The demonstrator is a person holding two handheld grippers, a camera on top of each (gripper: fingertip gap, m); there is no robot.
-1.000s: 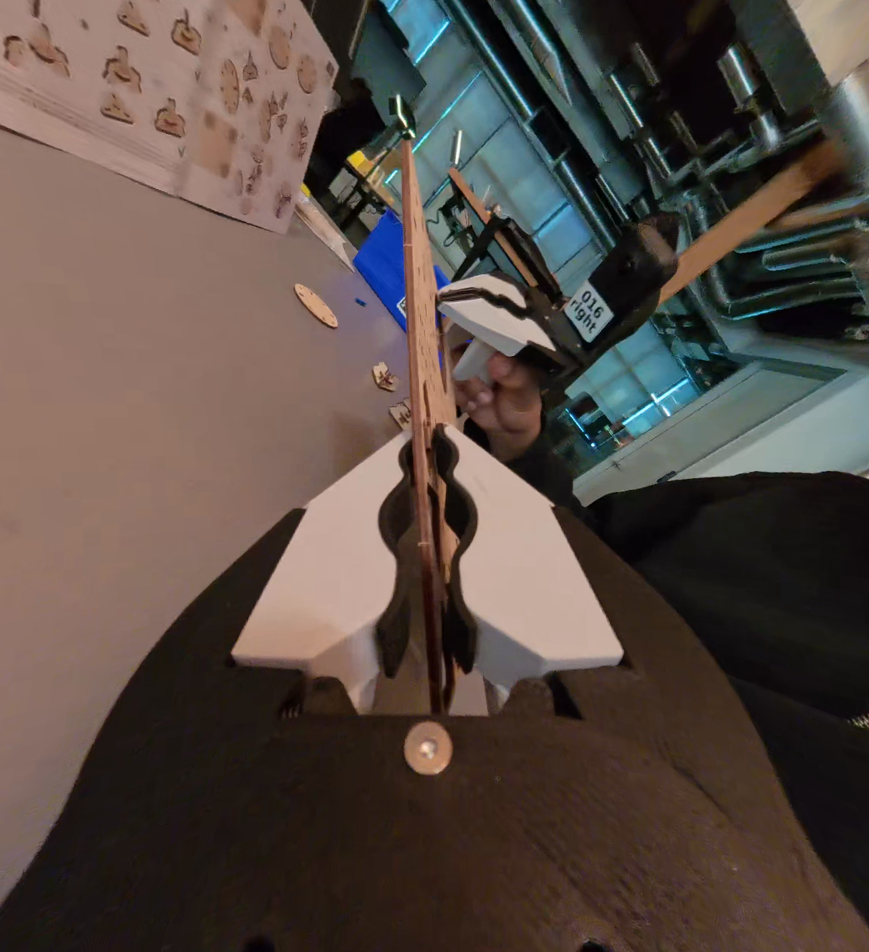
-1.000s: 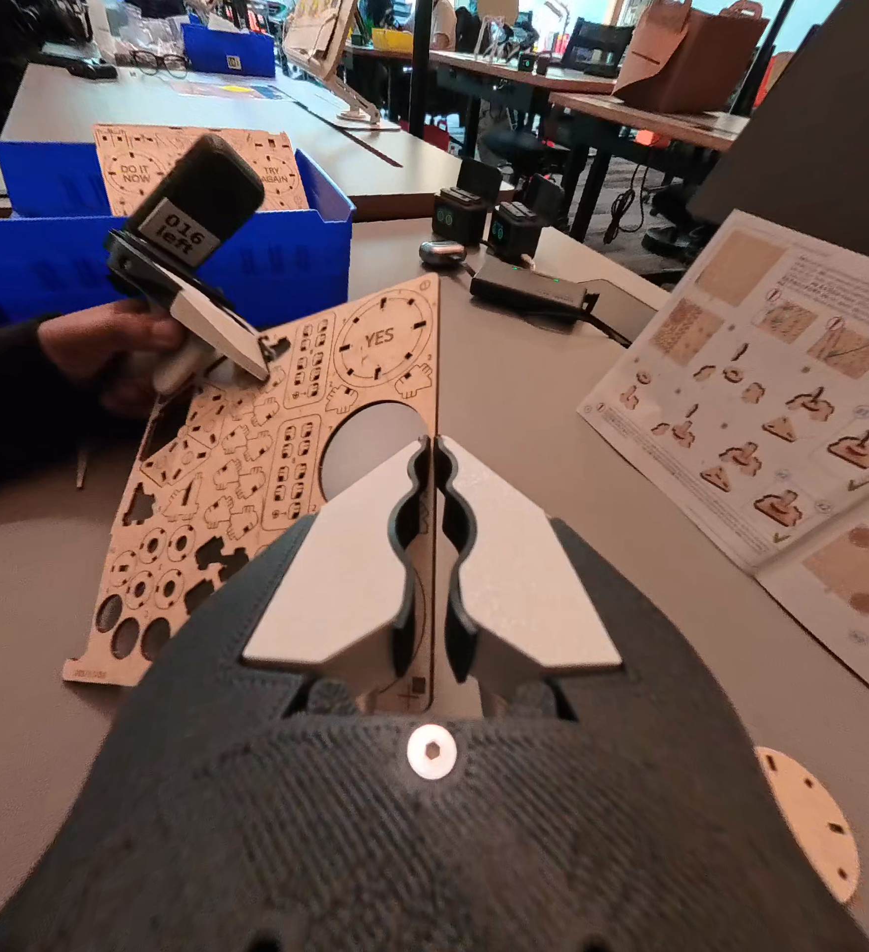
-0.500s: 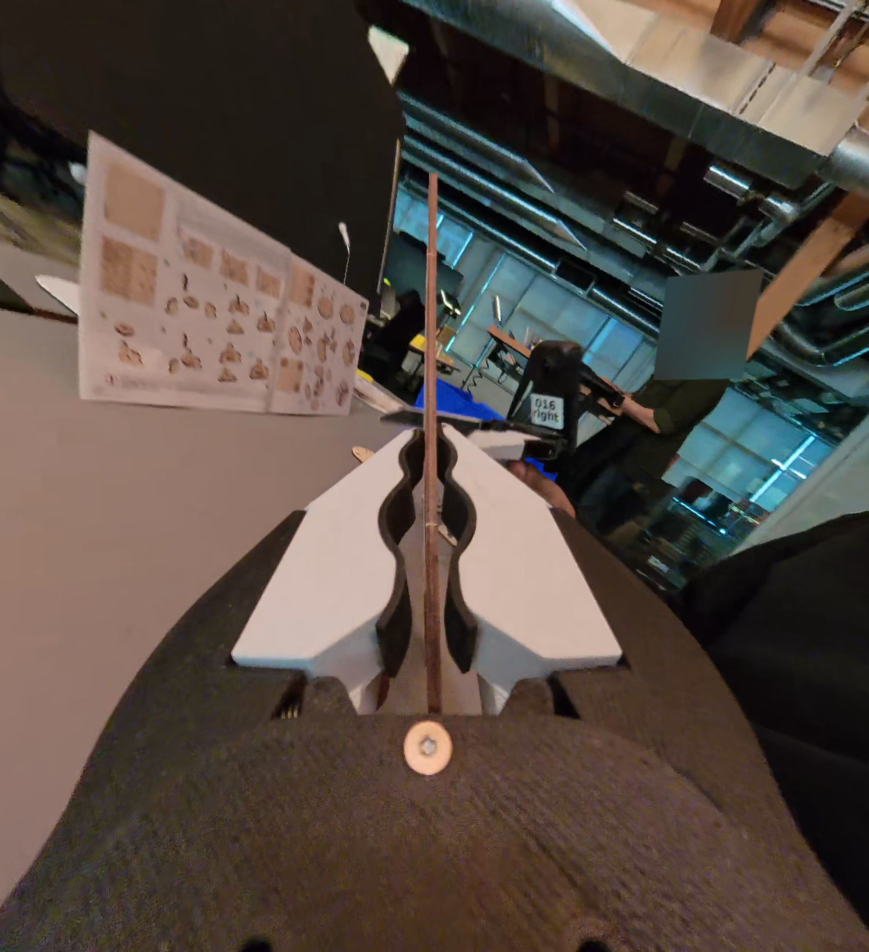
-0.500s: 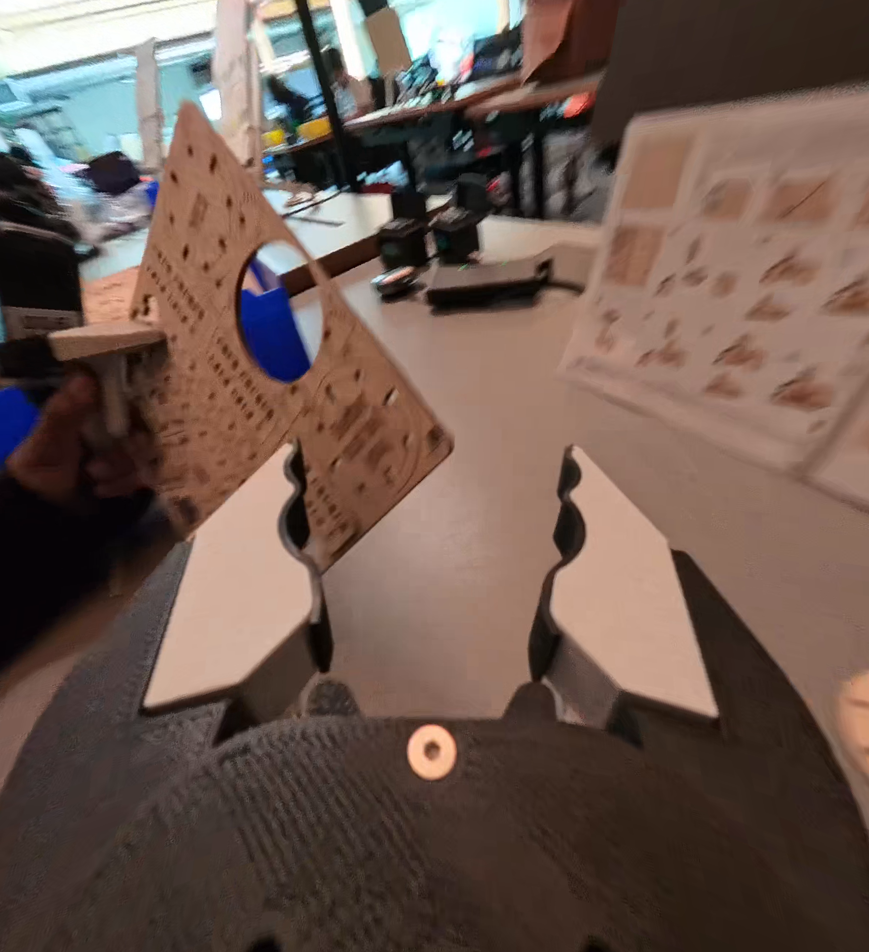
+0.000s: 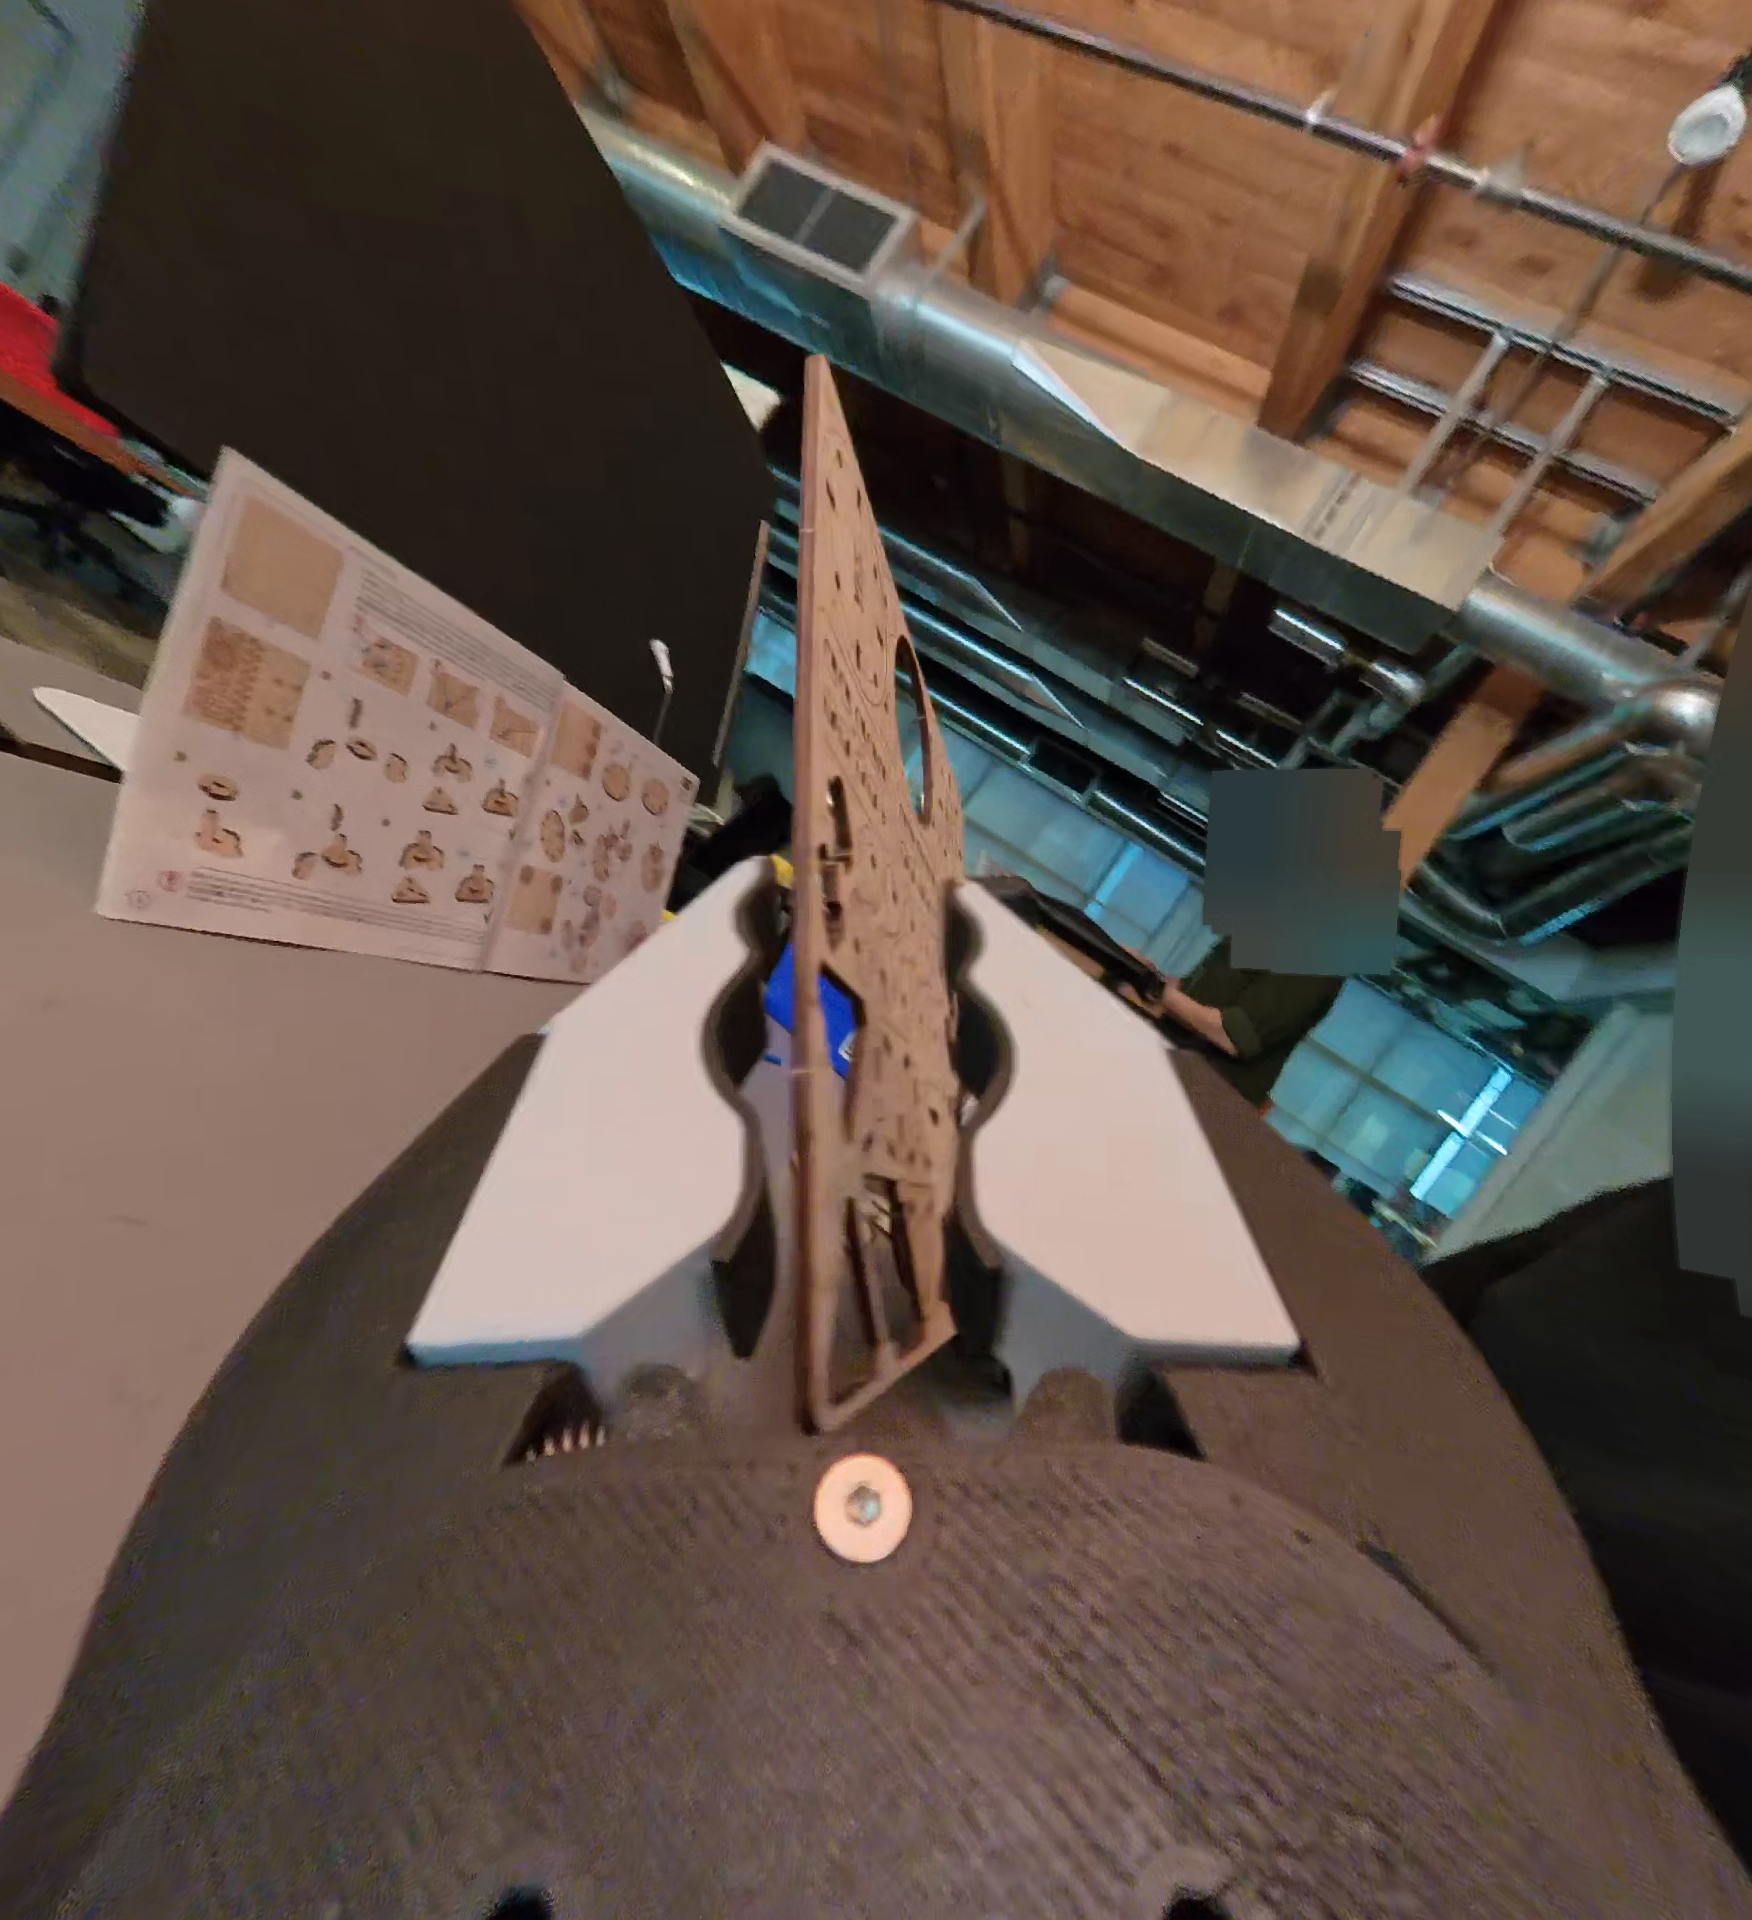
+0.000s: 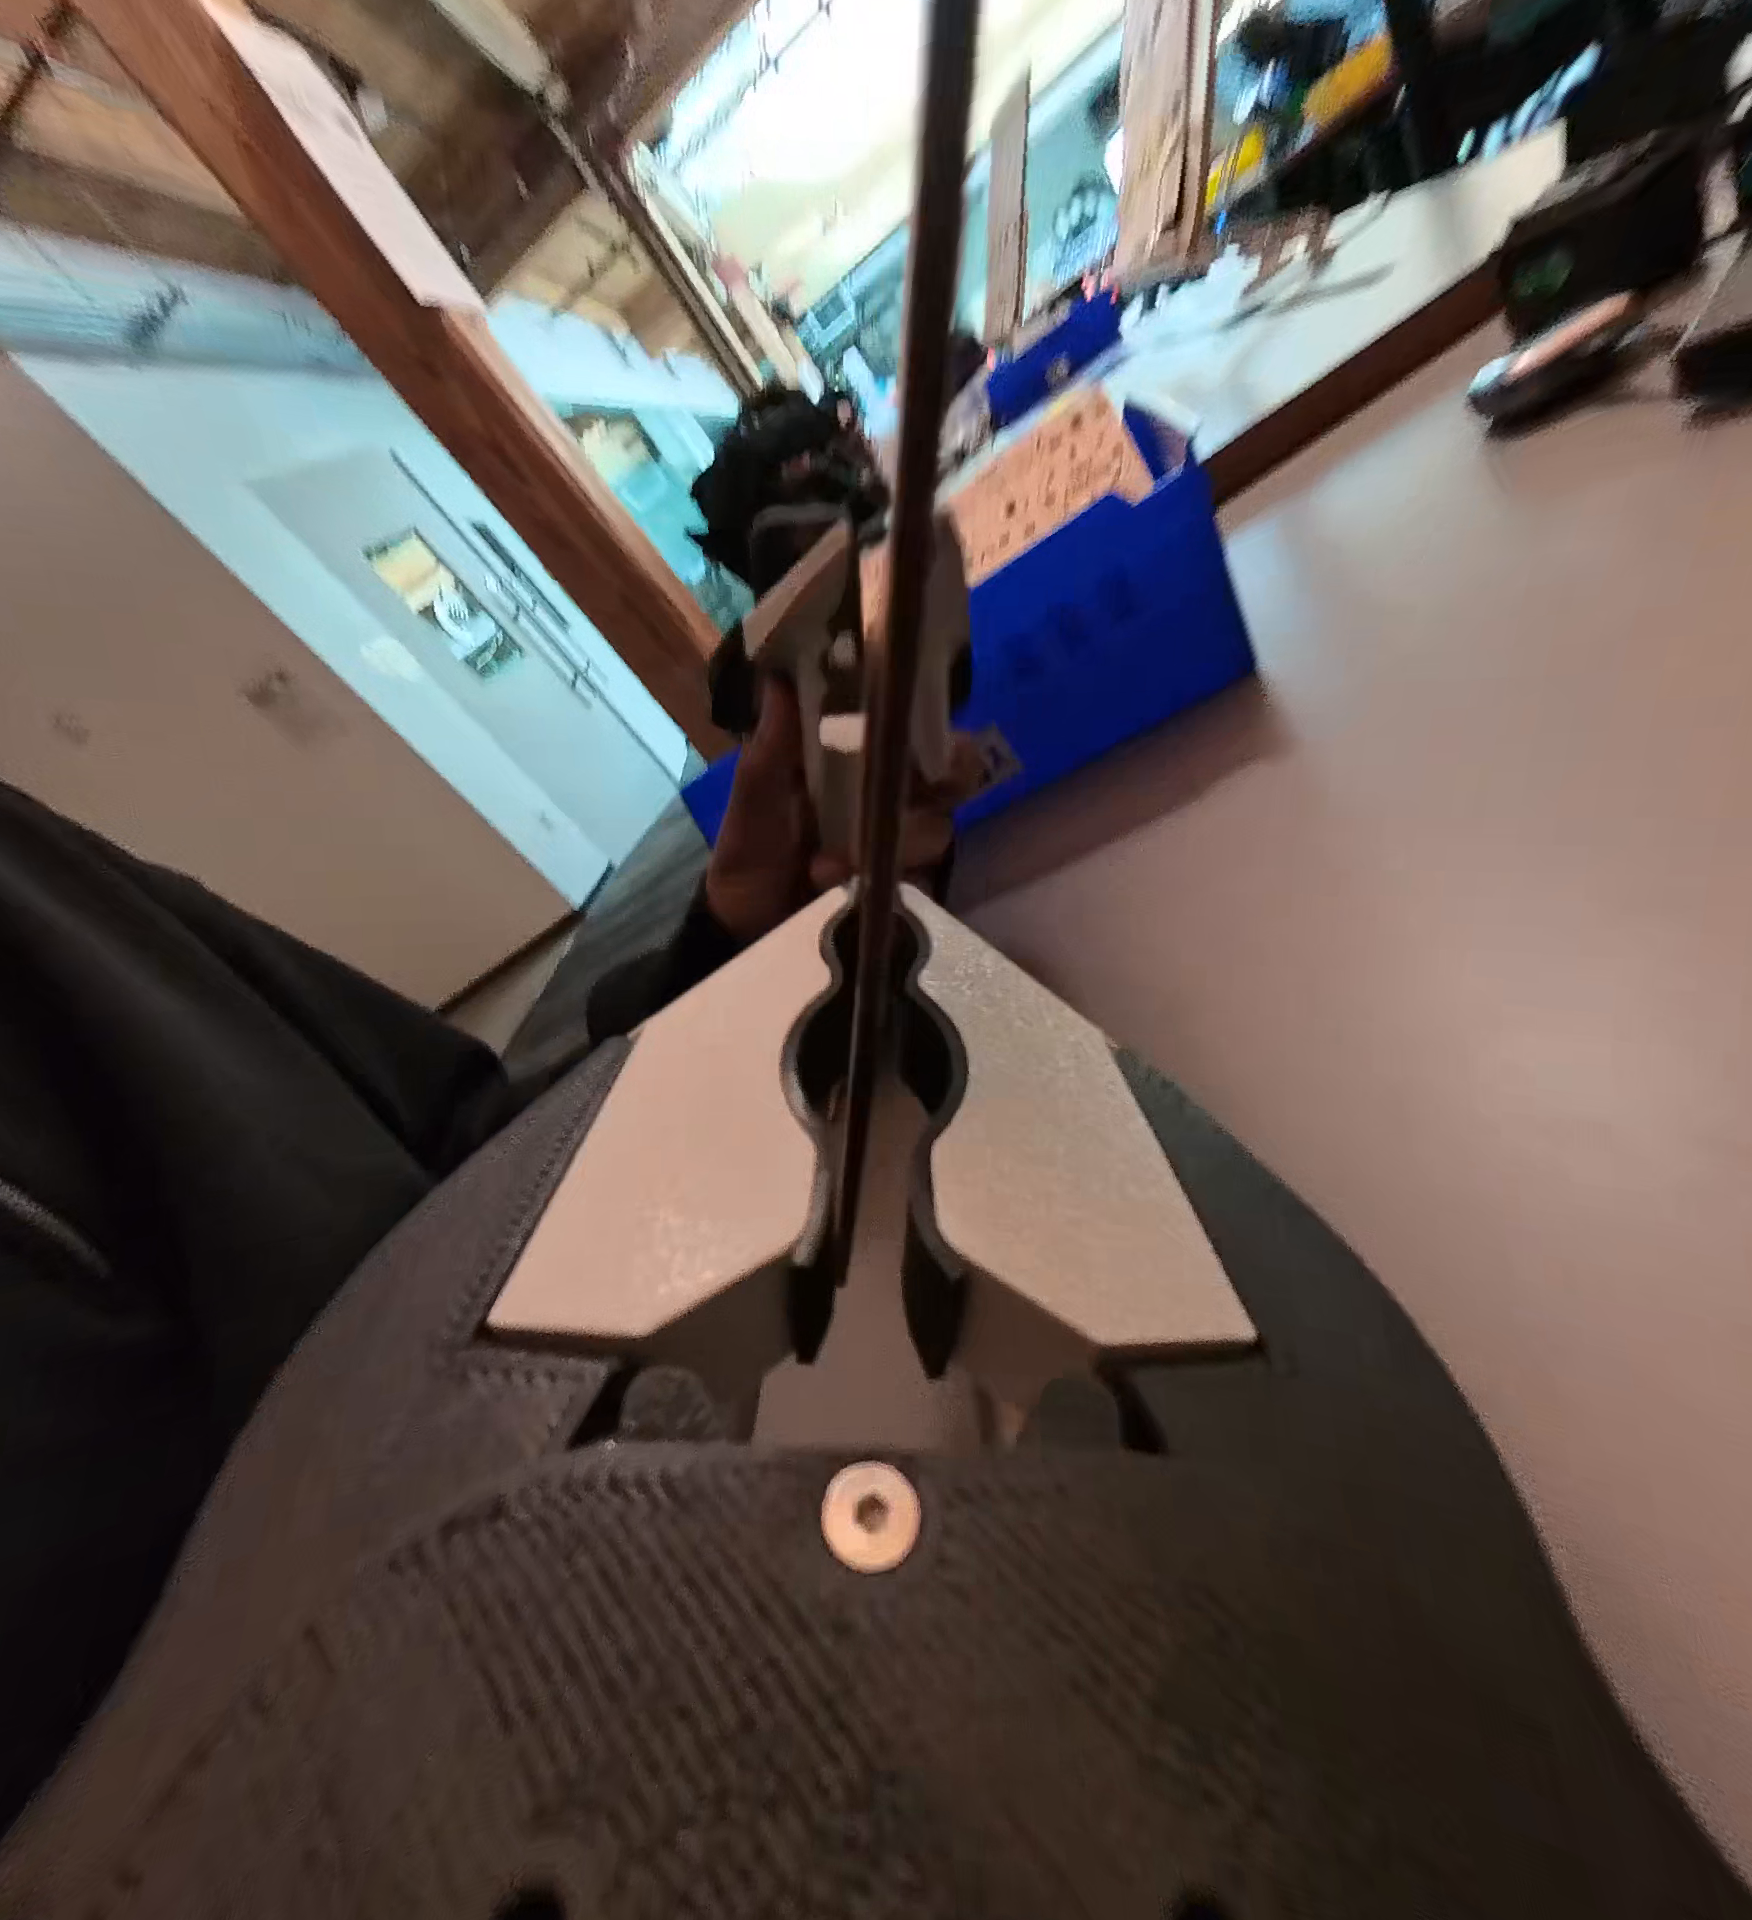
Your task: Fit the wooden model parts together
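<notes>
A thin laser-cut wooden sheet (image 5: 872, 727) with a round hole stands upright in the air between both grippers. My left gripper (image 5: 856, 883) is open. The sheet stands skewed between its fingers, and there is a clear gap between the left pad (image 5: 737, 935) and the sheet. My right gripper (image 6: 880, 899) is shut on the opposite edge of the sheet (image 6: 919, 416), seen edge-on as a dark line. The left gripper also shows in the right wrist view (image 6: 856, 613), held by a hand, with its fingers on either side of the sheet.
An open instruction leaflet (image 5: 384, 769) stands on the grey table (image 5: 124, 1143) before a black panel (image 5: 384, 312). A blue bin (image 6: 1090, 623) with more wooden sheets sits on the table (image 6: 1474, 831). Black devices (image 6: 1599, 218) lie far right. A person (image 5: 1256, 1008) is in the background. My right fingertips sit around 9 cm from my left ones.
The sheet went from lying tilted on the table to upright in the air. My right gripper opened wide, then shut on the sheet's edge. My left gripper's fingers parted off the sheet.
</notes>
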